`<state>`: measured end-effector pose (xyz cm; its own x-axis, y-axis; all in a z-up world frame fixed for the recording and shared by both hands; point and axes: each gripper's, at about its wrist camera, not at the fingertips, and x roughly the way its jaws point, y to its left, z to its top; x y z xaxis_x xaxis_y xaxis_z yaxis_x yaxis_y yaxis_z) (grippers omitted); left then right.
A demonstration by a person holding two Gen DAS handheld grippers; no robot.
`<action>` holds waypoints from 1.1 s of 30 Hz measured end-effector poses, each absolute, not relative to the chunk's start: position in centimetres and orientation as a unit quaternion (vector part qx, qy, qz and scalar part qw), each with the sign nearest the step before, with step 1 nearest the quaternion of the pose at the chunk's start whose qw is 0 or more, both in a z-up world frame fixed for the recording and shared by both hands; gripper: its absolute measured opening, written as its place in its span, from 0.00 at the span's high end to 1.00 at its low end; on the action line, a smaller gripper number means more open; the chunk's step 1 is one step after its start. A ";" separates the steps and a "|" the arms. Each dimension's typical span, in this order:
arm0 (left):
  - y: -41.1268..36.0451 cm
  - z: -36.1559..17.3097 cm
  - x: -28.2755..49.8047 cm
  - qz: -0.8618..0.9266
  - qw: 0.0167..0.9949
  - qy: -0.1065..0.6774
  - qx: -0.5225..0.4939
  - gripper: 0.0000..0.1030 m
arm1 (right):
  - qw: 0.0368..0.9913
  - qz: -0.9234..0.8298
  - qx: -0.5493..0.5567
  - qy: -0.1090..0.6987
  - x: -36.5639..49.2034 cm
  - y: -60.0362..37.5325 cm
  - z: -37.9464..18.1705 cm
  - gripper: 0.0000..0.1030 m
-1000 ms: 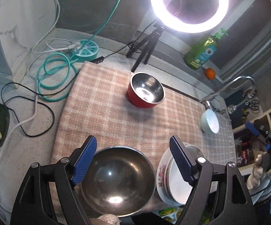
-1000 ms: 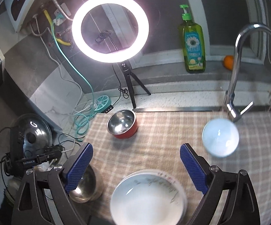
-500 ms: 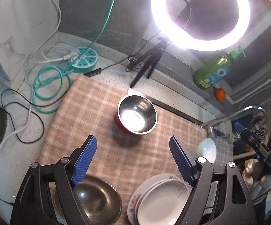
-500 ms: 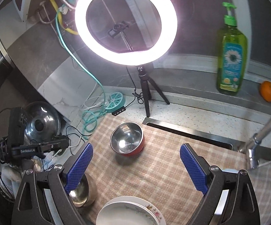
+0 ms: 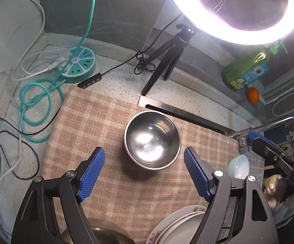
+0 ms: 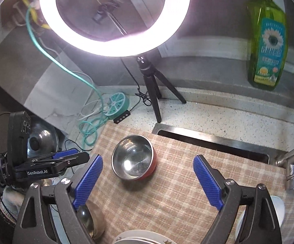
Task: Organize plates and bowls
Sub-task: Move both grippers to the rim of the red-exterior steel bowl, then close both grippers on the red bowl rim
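You are working over a speckled counter (image 5: 197, 93) that is carrying a checked cloth (image 5: 98, 126), with a ring light (image 6: 114, 18) shining above on its tripod (image 6: 153, 89) at the back edge. A green soap bottle (image 6: 266, 40) and an orange (image 5: 253, 94) are standing on the ledge behind, and a round power strip (image 5: 78, 65) with coiled cables is lying by the cloth's far left corner.

The red bowl (image 6: 134, 159), steel inside, is sitting upright on the cloth near its back edge, beside the sink slot (image 6: 212, 142). A larger steel bowl (image 5: 98, 234) is showing at the cloth's near left edge, and the stacked plates (image 5: 179, 225) are lying at the near edge to its right. A small white bowl (image 5: 238, 165) is resting at the right edge, next to the tap (image 6: 293, 162).

You are holding the left gripper (image 5: 144, 172) released, its jaws standing wide just in front of the red bowl, with nothing between them. Your right gripper (image 6: 148, 181) is closing its jaws a little at this moment, but they are still wide and are grasping nothing; the red bowl is lying beyond its tips, not touched.
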<state>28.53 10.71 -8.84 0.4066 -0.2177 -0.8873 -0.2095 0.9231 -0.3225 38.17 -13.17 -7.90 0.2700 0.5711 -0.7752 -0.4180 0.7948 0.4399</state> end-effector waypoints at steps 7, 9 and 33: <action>11.9 -12.0 30.5 -0.005 0.796 0.568 -0.207 0.24 | 0.764 0.299 0.083 0.566 40.5 -10.9 -12.7 0.41; 12.0 -12.7 30.8 -0.007 0.794 0.572 -0.205 0.26 | 0.755 0.298 0.087 0.578 40.9 -10.3 -13.7 0.47; 11.6 -15.7 32.1 -0.030 0.787 0.581 -0.206 0.77 | 0.717 0.298 0.081 0.625 42.3 -6.5 -18.2 0.85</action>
<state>32.13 11.61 -15.68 0.3237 -0.2872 -0.9015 -0.1923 0.9130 -0.3599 42.31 -6.50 -18.21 0.0406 0.5285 -0.8480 -0.3269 0.8090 0.4885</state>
